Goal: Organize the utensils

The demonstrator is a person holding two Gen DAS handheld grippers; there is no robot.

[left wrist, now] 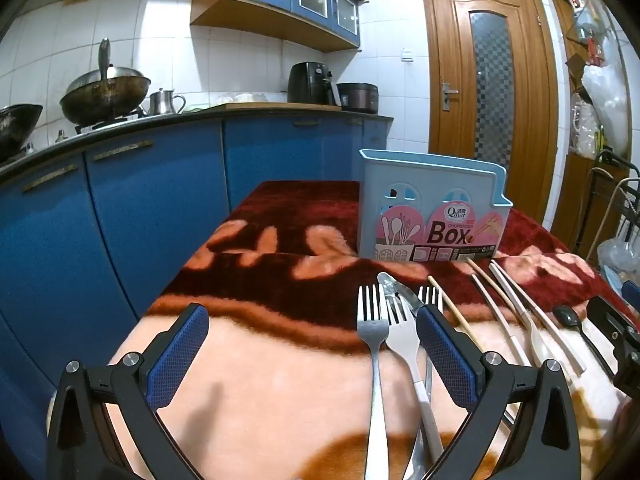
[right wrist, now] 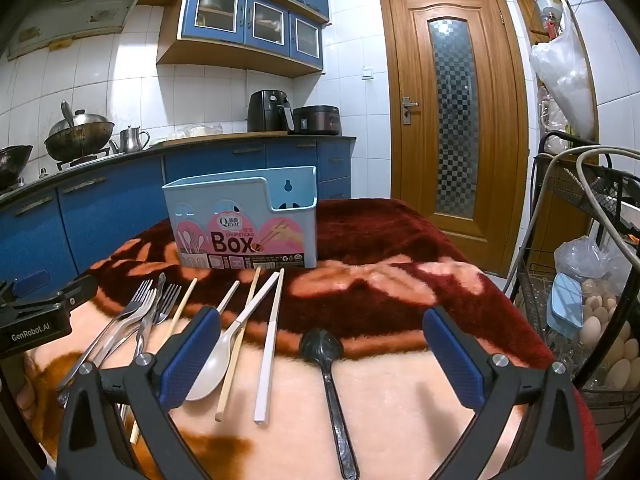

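The blue chopsticks box (right wrist: 244,220) stands upright at the far end of the red and peach blanket (right wrist: 400,288), at about 11 o'clock from the right gripper (right wrist: 322,354) and 1 o'clock from the left gripper (left wrist: 312,356). Its open top faces up, so I judge it is meant to receive the utensils handle-down, and it looks empty as far as the slots show.

The utensils lie loose in a row on the blanket, handles toward the person, probably laid out so each can be picked singly. Nothing has gone into the box yet, so I take the task to be at its start.

Count, as far as the overlap allows:
- 3 metal forks (left wrist: 374,320), bunched with 1 metal knife (left wrist: 394,288) across them
- 1 cream spoon (right wrist: 212,364)
- 1 black spoon (right wrist: 322,346)
- 2 white chopsticks (right wrist: 270,344)
- about 3 bamboo chopsticks (right wrist: 182,306); partly hidden, so uncertain

Both grippers hang released, jaws spread wide with nothing clasped. The black spoon lies between the right gripper's fingers, at 12 o'clock, untouched. The forks sit between the left gripper's fingers toward 1 o'clock, also untouched. The left gripper shows at 9 o'clock in the right wrist view.
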